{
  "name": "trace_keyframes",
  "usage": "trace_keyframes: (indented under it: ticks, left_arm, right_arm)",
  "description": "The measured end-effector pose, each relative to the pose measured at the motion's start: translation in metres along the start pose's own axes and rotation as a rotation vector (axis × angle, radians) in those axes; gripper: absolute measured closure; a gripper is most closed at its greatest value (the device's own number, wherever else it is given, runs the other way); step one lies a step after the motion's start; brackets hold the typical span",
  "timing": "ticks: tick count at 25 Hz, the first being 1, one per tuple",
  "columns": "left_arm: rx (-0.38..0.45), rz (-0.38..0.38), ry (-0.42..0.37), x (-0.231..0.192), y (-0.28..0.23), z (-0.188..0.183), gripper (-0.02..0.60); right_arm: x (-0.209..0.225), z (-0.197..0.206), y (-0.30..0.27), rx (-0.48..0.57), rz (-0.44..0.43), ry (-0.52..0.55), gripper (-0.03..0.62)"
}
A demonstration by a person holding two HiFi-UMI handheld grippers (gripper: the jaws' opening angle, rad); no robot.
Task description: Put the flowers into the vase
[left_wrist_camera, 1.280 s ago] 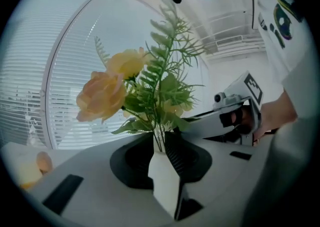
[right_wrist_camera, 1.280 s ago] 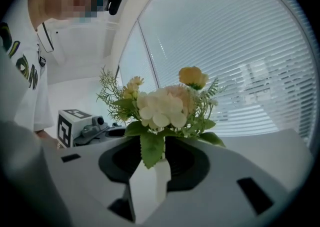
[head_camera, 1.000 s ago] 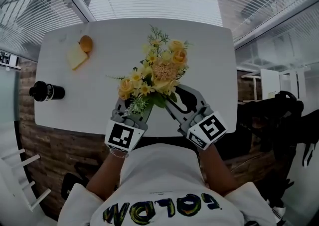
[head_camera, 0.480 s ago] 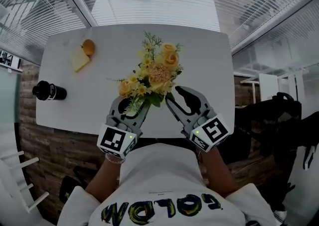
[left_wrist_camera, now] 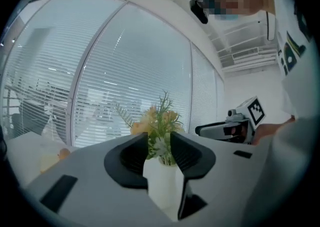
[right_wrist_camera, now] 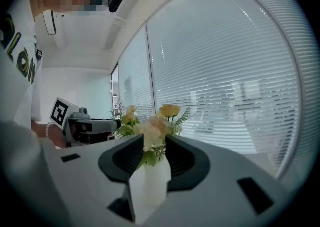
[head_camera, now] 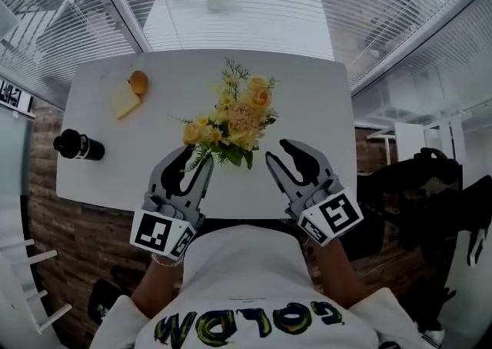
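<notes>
- Flowers (head_camera: 234, 121): yellow and cream blooms, green leaves and sprigs.
- Vase (left_wrist_camera: 162, 171): plain white.
- Worktop (head_camera: 315, 109): plain white.
- Left tool (head_camera: 198, 154): grey, black on its inner faces; left marker cube (head_camera: 161, 234) has a black square pattern on white.
- Right tool (head_camera: 277, 150): the same grey and black; right marker cube (head_camera: 332, 215) is black on white.
- Round fruit (head_camera: 138, 81): orange; the slab (head_camera: 123, 101) beside it is pale yellow.
- Bottle (head_camera: 77, 145): black.
- Shirt (head_camera: 246, 278): white, with yellow-green lettering outlined dark.
- Blinds (head_camera: 238, 9): white horizontal slats.
- Wall (head_camera: 84, 224) under the worktop: brown brick pattern.
</notes>
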State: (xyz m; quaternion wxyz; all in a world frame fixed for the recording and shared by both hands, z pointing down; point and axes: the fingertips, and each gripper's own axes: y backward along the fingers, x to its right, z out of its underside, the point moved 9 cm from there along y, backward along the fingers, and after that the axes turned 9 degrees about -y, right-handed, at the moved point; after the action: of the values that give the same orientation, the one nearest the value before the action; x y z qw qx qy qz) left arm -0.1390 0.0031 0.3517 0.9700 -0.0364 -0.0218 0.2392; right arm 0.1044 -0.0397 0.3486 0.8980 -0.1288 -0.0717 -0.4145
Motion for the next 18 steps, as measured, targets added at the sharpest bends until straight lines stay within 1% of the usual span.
trace_keyframes:
  ticks: [3, 10, 18]
  left_arm:
    - [0.022, -0.029, -0.003, -0.002, 0.007, -0.009, 0.456]
    - [0.039, -0.065, 0.018, -0.008, 0.013, -0.024, 0.479]
    - [0.05, -0.056, 0.009, -0.006, 0.013, -0.025, 0.479]
  right_arm:
    - [-0.001, -0.007, 0.005, 0.016, 0.026, 0.01, 0.455]
    - [-0.008, -0.026, 0.013, 0.035, 0.085, 0.056, 0.49]
    - [-0.021, -0.037, 0.02, 0.055, 0.108, 0.093, 0.526]
